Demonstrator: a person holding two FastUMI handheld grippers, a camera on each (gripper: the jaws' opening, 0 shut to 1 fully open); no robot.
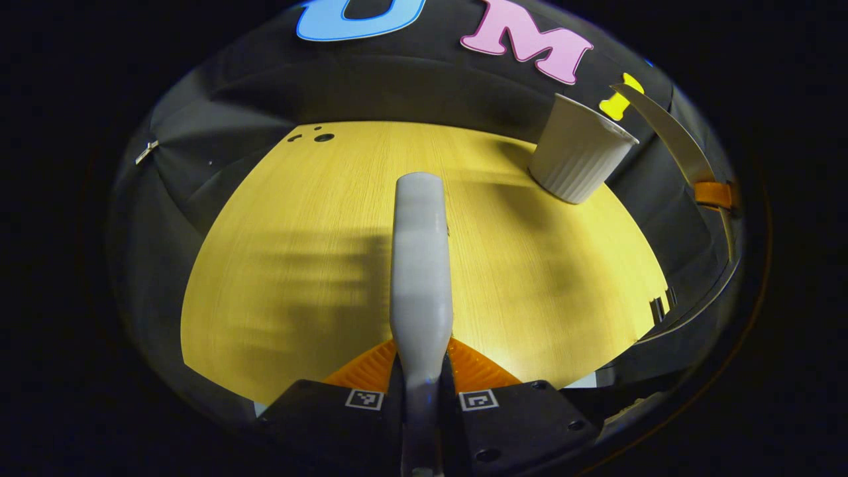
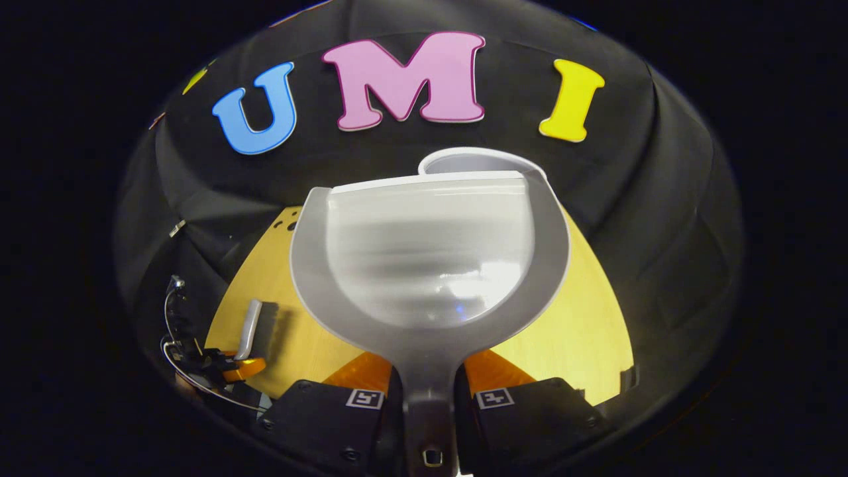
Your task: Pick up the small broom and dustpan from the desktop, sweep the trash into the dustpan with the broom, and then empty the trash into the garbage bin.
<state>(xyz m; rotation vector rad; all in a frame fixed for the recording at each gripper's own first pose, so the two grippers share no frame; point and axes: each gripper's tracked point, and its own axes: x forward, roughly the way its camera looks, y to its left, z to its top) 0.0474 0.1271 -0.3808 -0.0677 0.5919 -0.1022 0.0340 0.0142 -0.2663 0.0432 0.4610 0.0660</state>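
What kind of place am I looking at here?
Likely a staged recording booth: a bare wooden desktop walled by black cloth, with a white bin, a held broom and a held dustpan.

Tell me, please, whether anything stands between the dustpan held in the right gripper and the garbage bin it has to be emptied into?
Nothing visible does. In the right gripper view the dustpan is held up with its front edge right at the garbage bin, whose rim peeks over it. In the left gripper view the wooden desktop around the bin looks bare.
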